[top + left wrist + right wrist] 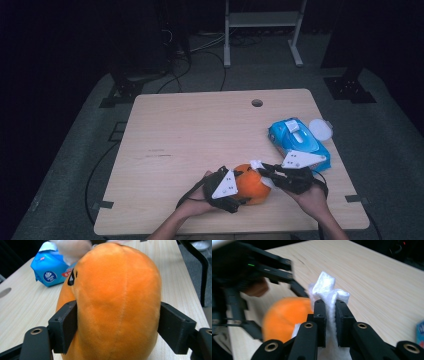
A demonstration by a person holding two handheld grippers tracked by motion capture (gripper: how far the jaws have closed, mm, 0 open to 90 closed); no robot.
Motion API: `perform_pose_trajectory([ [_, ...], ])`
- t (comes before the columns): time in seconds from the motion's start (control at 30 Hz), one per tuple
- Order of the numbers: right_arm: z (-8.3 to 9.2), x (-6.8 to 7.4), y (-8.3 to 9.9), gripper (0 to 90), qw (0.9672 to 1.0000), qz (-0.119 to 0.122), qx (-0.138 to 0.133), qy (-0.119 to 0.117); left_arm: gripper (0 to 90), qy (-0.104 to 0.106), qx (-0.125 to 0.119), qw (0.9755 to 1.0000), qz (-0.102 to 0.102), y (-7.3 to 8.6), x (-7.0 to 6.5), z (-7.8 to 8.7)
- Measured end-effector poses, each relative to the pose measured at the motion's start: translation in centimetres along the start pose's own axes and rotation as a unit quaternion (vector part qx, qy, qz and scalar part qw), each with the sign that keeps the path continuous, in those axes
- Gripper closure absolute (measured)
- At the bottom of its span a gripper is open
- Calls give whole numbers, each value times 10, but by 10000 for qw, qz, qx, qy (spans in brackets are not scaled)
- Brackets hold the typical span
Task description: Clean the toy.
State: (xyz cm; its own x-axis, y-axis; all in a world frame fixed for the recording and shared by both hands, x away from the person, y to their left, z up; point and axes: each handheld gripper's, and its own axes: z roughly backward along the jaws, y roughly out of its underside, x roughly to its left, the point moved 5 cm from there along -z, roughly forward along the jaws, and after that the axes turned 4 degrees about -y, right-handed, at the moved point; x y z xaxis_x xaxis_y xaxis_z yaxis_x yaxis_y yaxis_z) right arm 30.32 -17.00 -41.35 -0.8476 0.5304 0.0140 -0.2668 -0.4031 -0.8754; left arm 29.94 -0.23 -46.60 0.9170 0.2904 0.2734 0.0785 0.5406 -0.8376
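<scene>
Slippage is the risk: the round orange plush toy (112, 302), near the blue wipes pack (298, 142), is clamped by the left gripper (117, 327), while the right gripper (330, 312), pinching a white wipe (328, 288), could push it free.

An orange plush toy (251, 184) sits near the table's front edge, with a bunched white wipe (327, 290) seemingly against it.
</scene>
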Motion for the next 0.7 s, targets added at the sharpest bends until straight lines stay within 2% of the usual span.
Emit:
perform_pose_trajectory([
  [0.07, -2, 11, -6, 797, 9999, 128, -54, -103, 213, -9, 8, 9998, 186, 0, 3, 0],
  [0.13, -6, 23, -12, 797, 9989, 207, -158, -389, 215, -8, -33, 9993, 378, 1, 7, 1],
  [0.17, -9, 29, -14, 797, 9985, 278, -125, -448, 218, 14, -48, 9989, 463, 2, 9, 2],
  [0.23, -12, 32, -14, 796, 9983, 491, -79, -310, 224, 55, -113, 9981, 598, 4, 12, 4],
  [0.3, -12, 25, -13, 796, 9988, 390, -145, -274, 228, 71, -118, 9977, 669, 6, 14, 5],
  [0.4, -6, 0, -3, 796, 9995, -48, -266, -146, 228, 62, -160, 9966, 800, 7, 17, 6],
  [0.47, -2, -15, 6, 797, 9994, -170, -225, 182, 227, 85, -163, 9964, 832, 9, 19, 7],
  [0.53, 0, -23, 14, 797, 9991, -283, -112, 280, 223, 104, -189, 9944, 1030, 12, 23, 9],
  [0.6, 0, -25, 19, 797, 9989, -385, -119, 224, 217, 113, -212, 9909, 1325, 14, 28, 9],
  [0.67, -2, -19, 15, 796, 9992, -334, -159, 152, 215, 107, -212, 9887, 1481, 15, 31, 8],
  [0.7, -3, -14, 12, 796, 9994, -263, -190, 148, 212, 94, -193, 9885, 1497, 15, 31, 8],
])
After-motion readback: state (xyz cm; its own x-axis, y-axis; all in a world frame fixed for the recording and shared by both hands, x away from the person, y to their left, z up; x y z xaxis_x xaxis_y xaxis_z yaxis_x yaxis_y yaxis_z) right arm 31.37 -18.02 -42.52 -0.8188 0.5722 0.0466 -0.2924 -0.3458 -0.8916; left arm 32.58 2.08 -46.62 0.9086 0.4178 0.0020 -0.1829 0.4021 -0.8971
